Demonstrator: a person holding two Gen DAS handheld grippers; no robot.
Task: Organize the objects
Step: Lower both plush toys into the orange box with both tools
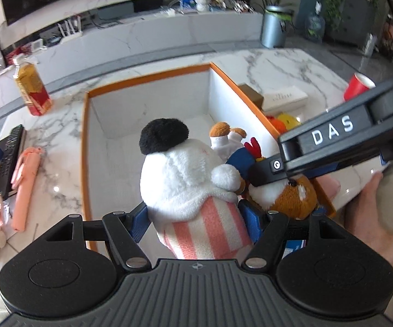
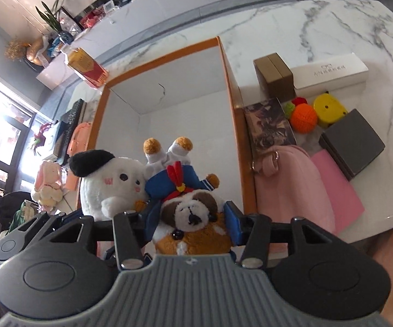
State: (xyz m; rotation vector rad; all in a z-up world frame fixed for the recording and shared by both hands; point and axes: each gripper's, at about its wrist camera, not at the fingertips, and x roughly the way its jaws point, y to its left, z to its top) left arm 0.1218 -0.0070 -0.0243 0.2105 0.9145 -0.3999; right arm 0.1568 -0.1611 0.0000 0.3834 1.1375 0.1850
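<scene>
In the left wrist view we look down into a white box (image 1: 153, 100) with an orange rim; its far half lies bare, and the marble bench (image 1: 278, 62) stretches clear past its far corner. Our left claw (image 1: 196, 218) pinches a white plush (image 1: 185, 179) with a black ear and pink-striped skirt, low in the box's near end. The right claw (image 1: 253, 174) reaches in from the right onto a brown dog plush (image 1: 294, 199) wedged against the white one. A hand (image 1: 381, 209) shows at the right edge. A bottle (image 1: 33, 90), a remote (image 1: 9, 155) and a red cup (image 1: 358, 85) stand outside the box

In the right wrist view the dog plush (image 2: 193, 218), in blue sailor dress, lies upside down with feet toward the far wall, its head between the right claw's (image 2: 189, 223) blue fingers (image 2: 233, 223); we cannot tell whether they press it. The white plush (image 2: 112, 188) leans against it on the left. Beyond the right rim (image 2: 240, 125) lie a pink bag (image 2: 292, 185), a book (image 2: 270, 125), an orange ball (image 2: 303, 114) and small boxes (image 2: 274, 77)
</scene>
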